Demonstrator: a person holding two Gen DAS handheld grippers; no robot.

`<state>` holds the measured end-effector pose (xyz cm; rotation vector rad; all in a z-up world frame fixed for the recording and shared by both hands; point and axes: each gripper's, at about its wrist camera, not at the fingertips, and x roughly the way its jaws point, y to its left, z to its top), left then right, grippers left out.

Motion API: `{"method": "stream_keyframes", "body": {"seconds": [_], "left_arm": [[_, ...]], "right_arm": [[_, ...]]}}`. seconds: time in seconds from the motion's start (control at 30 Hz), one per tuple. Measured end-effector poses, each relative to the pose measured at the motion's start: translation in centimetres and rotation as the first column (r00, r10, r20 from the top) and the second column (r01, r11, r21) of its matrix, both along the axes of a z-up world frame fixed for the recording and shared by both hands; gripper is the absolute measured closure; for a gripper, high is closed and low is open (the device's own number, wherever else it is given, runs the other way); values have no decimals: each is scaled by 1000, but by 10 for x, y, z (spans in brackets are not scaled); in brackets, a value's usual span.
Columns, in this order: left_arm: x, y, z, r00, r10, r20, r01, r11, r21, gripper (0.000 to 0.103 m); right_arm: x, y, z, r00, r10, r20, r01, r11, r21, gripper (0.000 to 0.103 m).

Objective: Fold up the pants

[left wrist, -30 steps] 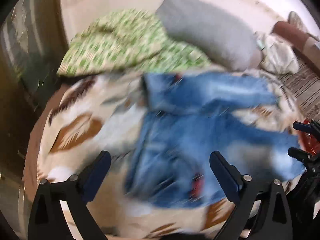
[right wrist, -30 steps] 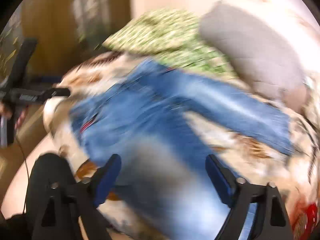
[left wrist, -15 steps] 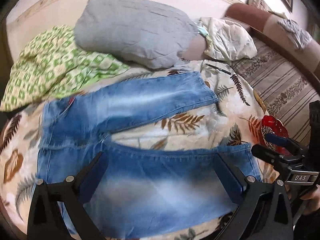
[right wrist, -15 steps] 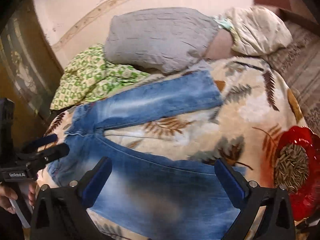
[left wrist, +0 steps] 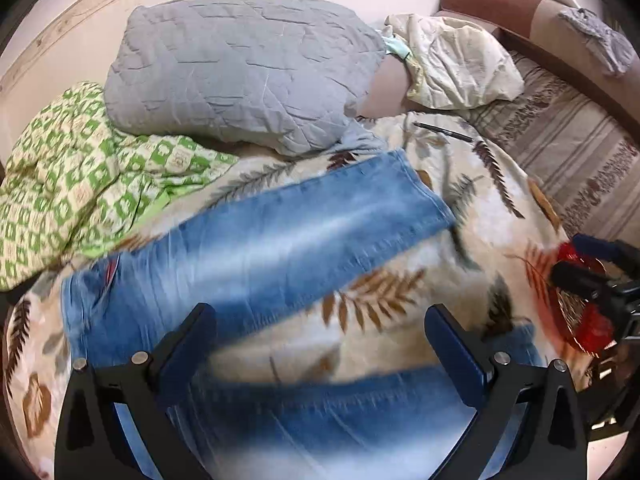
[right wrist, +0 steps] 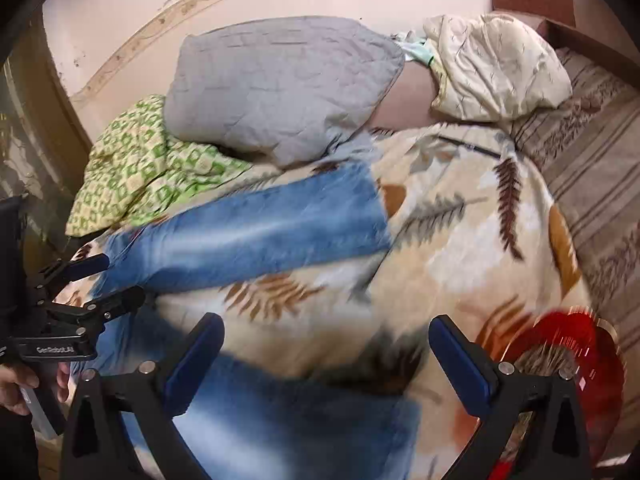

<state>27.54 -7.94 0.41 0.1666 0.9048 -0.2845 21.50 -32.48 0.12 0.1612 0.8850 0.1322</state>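
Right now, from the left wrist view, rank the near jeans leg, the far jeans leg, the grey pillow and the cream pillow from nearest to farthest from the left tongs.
1. Near jeans leg, directly under the left tongs.
2. Far jeans leg, ahead, running diagonally.
3. Grey pillow, beyond, left of centre.
4. Cream pillow, back right; close to the grey one, so that order is uncertain.

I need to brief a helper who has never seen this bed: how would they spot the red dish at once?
Start at the leaf-print blanket covering the bed, where the blue denim jeans lie spread. Follow the blanket to its right side, beside the striped sofa cushion. The red translucent dish sits there, holding pale seeds; it is the only red, shiny thing among soft fabrics.
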Motion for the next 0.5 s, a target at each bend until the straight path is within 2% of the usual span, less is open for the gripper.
{"method": "stream_keyframes", "body": {"seconds": [0.1, 0.17, 0.27, 0.4, 0.5], "left_arm": [[40, -10, -4, 1000, -19, -23, 19, 1000, 23, 0], [67, -15, -9, 998, -37, -49, 38, 999, 12, 0], [106, -27, -21, 992, -108, -62, 110, 994, 28, 0], [155, -41, -50, 979, -201, -38, 204, 969, 136, 0], [186, -43, -74, 973, -225, -53, 231, 957, 174, 0]], "right_arm": [[28, -8, 5, 1000, -8, -6, 7, 999, -31, 0], [55, -12, 7, 1000, -5, -28, 3, 998, -64, 0], [100, -21, 2, 997, 1, -71, -6, 998, -59, 0], [165, -29, -24, 986, 0, -167, -1, 1000, -8, 0], [209, -26, -54, 980, 2, -200, -6, 1000, -18, 1]]}}
